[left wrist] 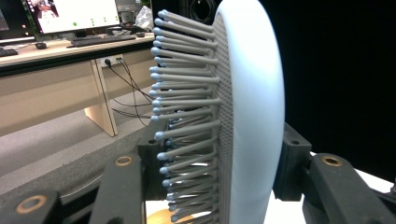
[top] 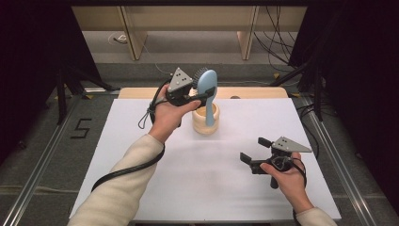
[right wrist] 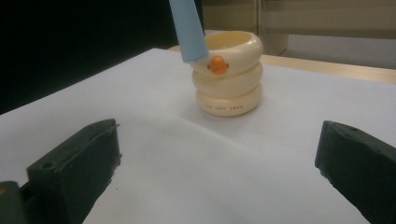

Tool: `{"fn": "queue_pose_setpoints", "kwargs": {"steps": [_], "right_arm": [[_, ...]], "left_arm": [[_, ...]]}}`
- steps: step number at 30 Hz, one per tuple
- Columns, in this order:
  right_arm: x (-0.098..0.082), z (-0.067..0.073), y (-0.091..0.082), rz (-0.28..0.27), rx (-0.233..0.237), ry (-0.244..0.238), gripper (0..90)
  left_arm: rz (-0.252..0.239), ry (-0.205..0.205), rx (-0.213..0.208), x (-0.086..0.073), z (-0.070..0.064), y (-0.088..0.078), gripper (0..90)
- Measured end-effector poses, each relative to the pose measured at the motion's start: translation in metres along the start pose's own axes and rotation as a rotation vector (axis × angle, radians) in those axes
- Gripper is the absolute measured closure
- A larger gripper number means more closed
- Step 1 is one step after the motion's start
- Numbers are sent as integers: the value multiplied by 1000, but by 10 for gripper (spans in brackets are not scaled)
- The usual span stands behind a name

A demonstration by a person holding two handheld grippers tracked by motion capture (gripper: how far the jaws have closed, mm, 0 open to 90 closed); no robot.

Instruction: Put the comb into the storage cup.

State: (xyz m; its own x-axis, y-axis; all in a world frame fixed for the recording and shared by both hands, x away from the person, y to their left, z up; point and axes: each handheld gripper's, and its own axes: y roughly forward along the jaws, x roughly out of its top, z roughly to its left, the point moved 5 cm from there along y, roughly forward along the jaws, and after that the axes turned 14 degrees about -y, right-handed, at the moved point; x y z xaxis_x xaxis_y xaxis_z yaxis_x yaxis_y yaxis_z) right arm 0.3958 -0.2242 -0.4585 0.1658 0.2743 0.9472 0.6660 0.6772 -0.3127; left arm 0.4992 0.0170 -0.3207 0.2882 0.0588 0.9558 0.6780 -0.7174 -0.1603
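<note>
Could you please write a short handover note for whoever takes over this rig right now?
Left gripper: shut on the light blue plastic hairbrush, held upright with its handle end at the mouth of the cream ringed holder.
Right gripper: open, empty, low over the white table, aimed at the holder.
Done: brush picked up and brought to the holder.
Left: probably lower it in and release.

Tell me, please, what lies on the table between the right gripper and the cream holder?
Nothing: between the right gripper and the cream holder there is bare white table, as the right gripper view shows. The high view agrees.
</note>
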Motion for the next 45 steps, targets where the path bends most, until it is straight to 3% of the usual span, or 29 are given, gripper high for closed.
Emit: {"fn": "queue_pose_setpoints", "kwargs": {"steps": [45], "right_arm": [[-2,2,1,2,7,0,9]], "left_arm": [[-38,9,35,22,9,1,493]]}}
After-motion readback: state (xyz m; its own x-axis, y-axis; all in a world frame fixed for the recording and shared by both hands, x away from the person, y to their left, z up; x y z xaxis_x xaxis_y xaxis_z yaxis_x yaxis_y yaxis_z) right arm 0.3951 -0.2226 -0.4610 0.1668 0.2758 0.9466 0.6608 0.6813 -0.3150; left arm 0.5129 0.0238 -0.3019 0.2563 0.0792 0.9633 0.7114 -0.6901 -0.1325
